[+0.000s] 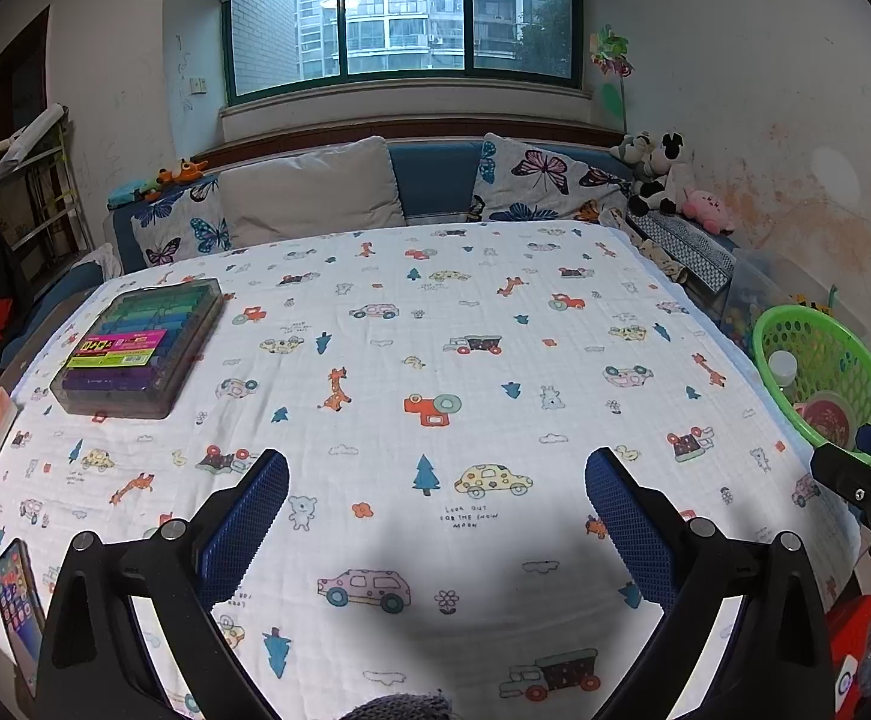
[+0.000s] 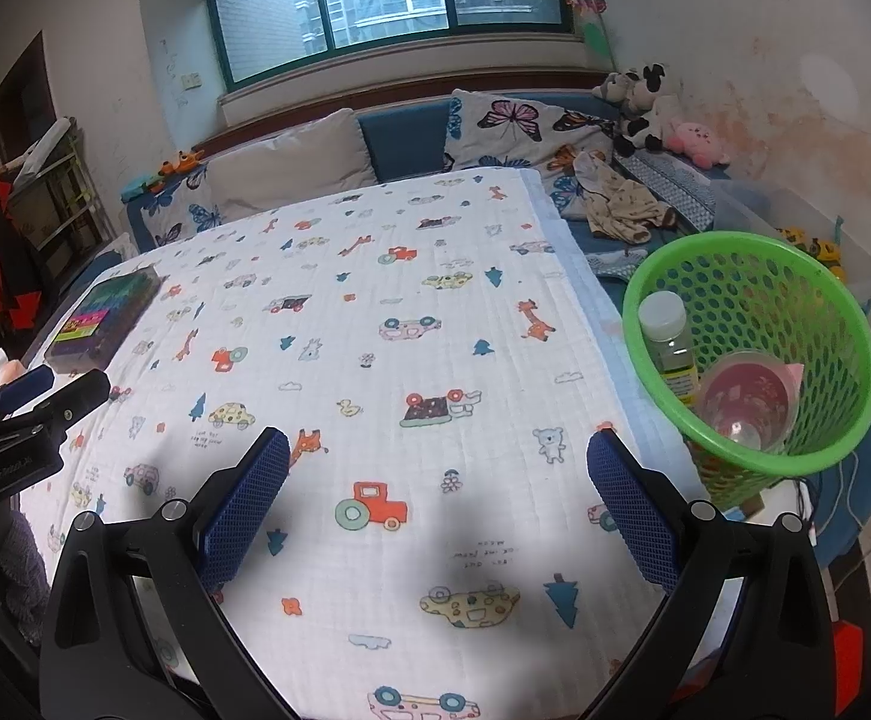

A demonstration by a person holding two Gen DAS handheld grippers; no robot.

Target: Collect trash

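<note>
Left gripper [image 1: 435, 516]: fingers wide apart, holding nothing.
Right gripper [image 2: 438, 498]: wide apart too, holding nothing.
Green basket [image 2: 819, 450]: just right of the right fingers, with a bottle [image 2: 669, 342] and cup [image 2: 747, 408] inside.
Left to do: probably nothing; no trash between the fingers.

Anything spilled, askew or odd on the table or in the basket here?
Nothing spilled. The green basket leans toward the table, holding a capped bottle and an empty cup. The marker case lies flat.
</note>
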